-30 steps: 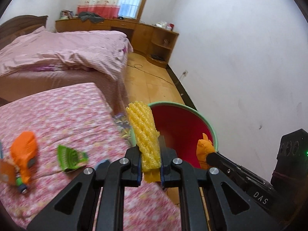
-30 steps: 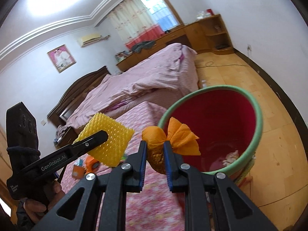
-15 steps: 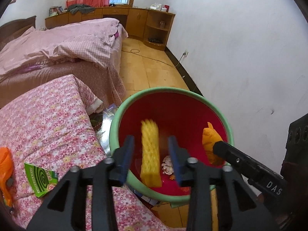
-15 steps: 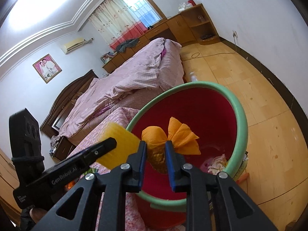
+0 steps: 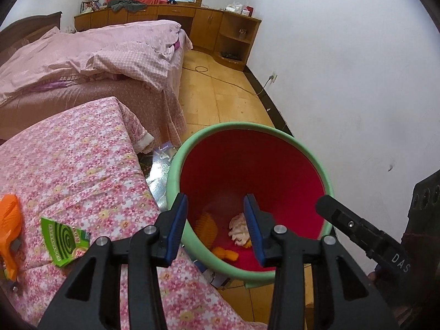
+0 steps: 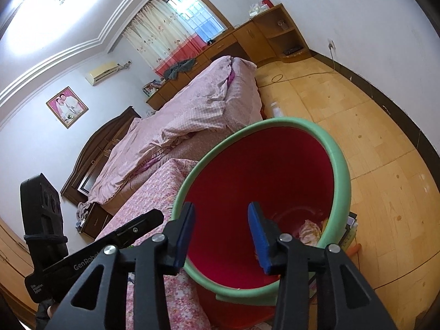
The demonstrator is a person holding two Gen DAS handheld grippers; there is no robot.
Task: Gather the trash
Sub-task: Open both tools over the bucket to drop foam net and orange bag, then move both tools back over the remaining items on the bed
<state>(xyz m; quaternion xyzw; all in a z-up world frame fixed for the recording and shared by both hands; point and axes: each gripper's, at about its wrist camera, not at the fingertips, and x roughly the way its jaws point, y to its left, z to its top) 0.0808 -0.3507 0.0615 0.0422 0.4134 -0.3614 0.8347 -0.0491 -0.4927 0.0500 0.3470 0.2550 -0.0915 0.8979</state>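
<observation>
Ahead of both my claws, far side of the room: big bed with pink quilt [image 5: 90,52], wood cabinets past it. Left of my left claw, the flowered pink worktop [image 5: 68,165], its edge running right up to the bin. Directly under and in front of both claws: red bin with green rim [image 5: 189,148], standing on the wood floor just beside the worktop; in the right wrist view the same bin [image 6: 341,170] fills the centre. My left claw [image 5: 217,231] is spread wide, nothing between the blue pads, hanging over the near rim of the bin. My right claw [image 6: 221,236] is also spread wide and holding nothing, over the near rim too; it shows at the right edge of the left view. Trash lies at the bin bottom: yellow ribbed foam piece [image 5: 206,225] just past my left claw's left finger, blurry; orange wad [image 5: 224,253] below it near the front wall; crumpled pale tissue [image 5: 239,228] next to my left claw's right finger, also seen in the right view [image 6: 309,231] beyond my right claw's right finger. On the worktop, left of my left claw: green mosquito-coil packet [image 5: 64,240], lying flat; further left at the frame edge an orange toy-like item [image 5: 9,225], partly cut off.
</observation>
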